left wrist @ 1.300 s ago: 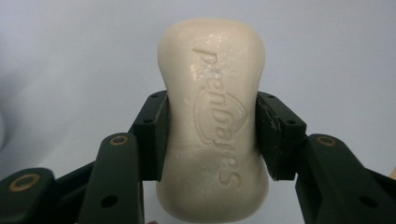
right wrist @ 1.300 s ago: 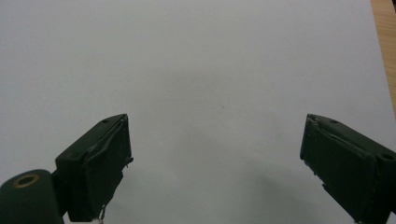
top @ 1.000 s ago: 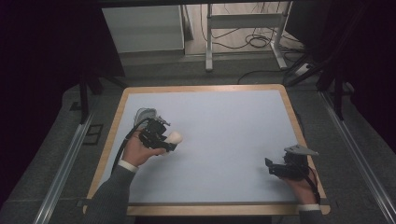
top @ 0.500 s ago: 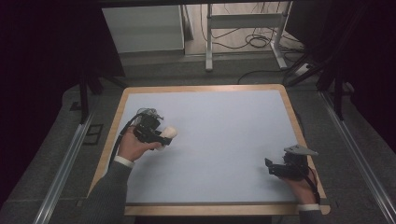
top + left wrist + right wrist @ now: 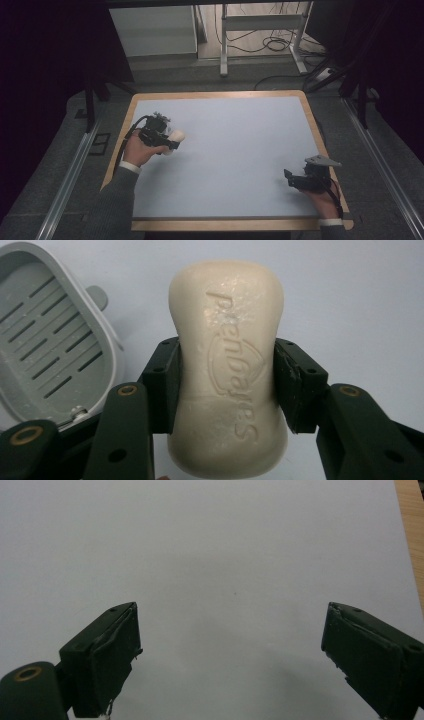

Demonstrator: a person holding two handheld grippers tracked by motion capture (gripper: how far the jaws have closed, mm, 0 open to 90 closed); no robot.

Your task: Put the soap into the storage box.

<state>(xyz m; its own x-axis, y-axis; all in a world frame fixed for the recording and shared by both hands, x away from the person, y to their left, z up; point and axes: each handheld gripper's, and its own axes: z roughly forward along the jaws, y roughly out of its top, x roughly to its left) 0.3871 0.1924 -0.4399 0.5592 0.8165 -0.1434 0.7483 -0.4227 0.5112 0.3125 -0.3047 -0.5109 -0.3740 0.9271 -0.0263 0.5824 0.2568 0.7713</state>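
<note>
High view: above near edge, facing forward-down over table (image 5: 225,150). Tool views: close, along jaws, same tabletop.

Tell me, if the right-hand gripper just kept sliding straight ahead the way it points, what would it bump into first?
Probably nothing: the right gripper stands open over bare table, and its own view shows no object ahead. In the high view it points roughly toward the person's left side; depth is hard to judge.

We count one bar of soap (image 5: 227,375), cream-coloured — one grey slotted soap dish (image 5: 47,335) — and one table (image 5: 240,150). Two grippers: the left gripper (image 5: 227,385) and the right gripper (image 5: 230,655).
</note>
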